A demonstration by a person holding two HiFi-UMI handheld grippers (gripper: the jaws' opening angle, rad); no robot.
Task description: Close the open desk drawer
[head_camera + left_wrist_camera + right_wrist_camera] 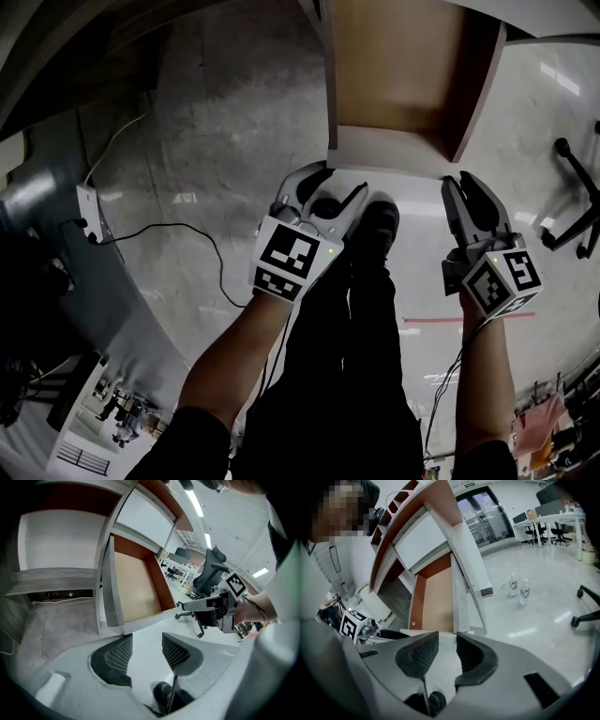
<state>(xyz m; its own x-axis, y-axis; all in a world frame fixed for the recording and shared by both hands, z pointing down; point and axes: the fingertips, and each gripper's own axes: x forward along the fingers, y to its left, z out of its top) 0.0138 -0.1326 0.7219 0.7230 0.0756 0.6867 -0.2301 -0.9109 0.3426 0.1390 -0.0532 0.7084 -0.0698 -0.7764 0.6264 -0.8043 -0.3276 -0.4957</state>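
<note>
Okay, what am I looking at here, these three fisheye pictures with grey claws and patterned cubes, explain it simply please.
There is no robot: a person holds a two-jaw gripper in each hand. The head view looks down from a camera on their head at the left gripper, the right gripper and their own legs. The other two pictures come from cameras riding on each gripper, looking along its jaws. Just ahead is the open desk drawer, empty inside, over the floor. Both grippers stand open and hold nothing.

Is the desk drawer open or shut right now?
Open: the drawer is pulled far out, its bare wooden bottom exposed in all three views.
</note>
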